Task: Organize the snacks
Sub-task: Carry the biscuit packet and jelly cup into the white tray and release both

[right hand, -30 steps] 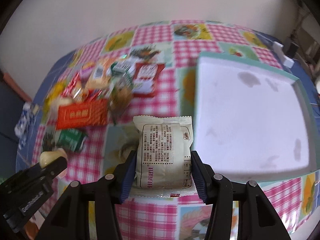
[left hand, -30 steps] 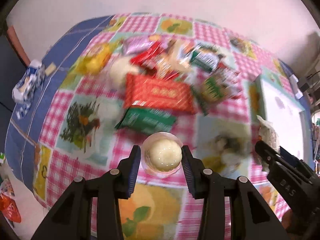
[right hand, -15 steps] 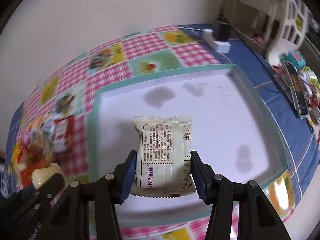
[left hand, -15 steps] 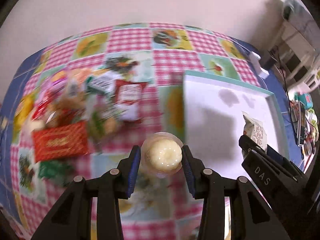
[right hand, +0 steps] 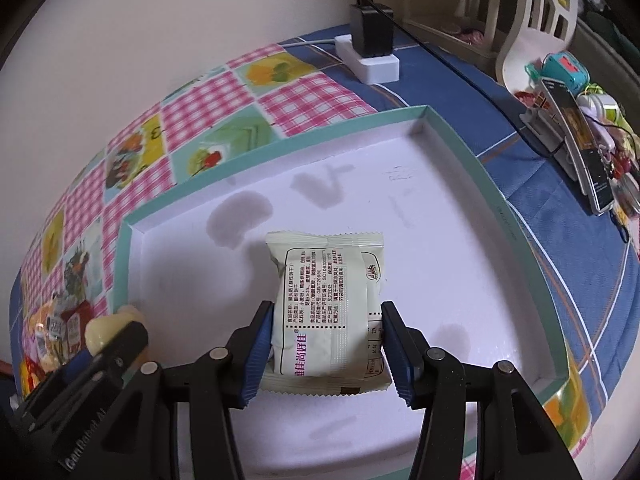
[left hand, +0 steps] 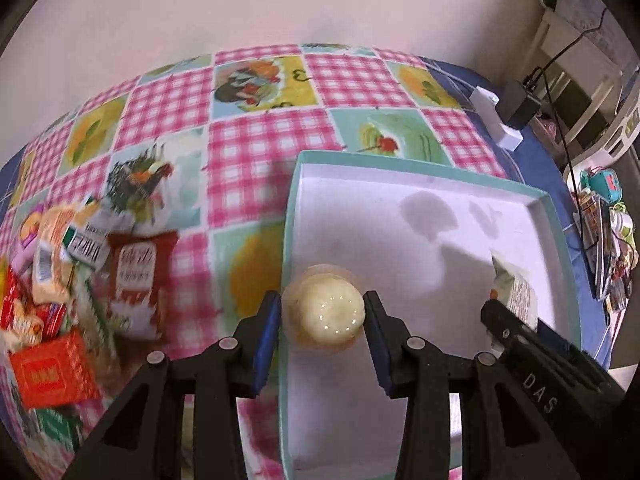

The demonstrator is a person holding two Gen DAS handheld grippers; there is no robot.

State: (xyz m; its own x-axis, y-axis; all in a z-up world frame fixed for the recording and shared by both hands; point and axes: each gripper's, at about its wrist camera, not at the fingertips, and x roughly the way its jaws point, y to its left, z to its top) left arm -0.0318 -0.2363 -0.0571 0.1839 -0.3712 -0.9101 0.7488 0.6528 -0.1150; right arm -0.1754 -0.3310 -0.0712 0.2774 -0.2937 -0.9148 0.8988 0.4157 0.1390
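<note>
My left gripper [left hand: 323, 326] is shut on a round cream pastry in a clear cup [left hand: 325, 307] and holds it over the left edge of the white tray with a teal rim [left hand: 294, 184]. My right gripper [right hand: 326, 350] is shut on a pale green snack packet [right hand: 325, 296] and holds it above the middle of the tray [right hand: 452, 132]. The right gripper and its packet [left hand: 514, 294] show at the right of the left wrist view. The left gripper with its pastry [right hand: 106, 330] shows at the lower left of the right wrist view.
A heap of snack packets [left hand: 76, 264] lies on the checked tablecloth [left hand: 256, 136] left of the tray. A white power strip with a black charger [right hand: 374, 54] lies behind the tray. A phone and small clutter [right hand: 580, 140] lie to the right on the blue cloth.
Both grippers have swung right from the snack heap to the tray, each still holding its snack. The pastry is now over the tray's left edge and the packet over its middle.
</note>
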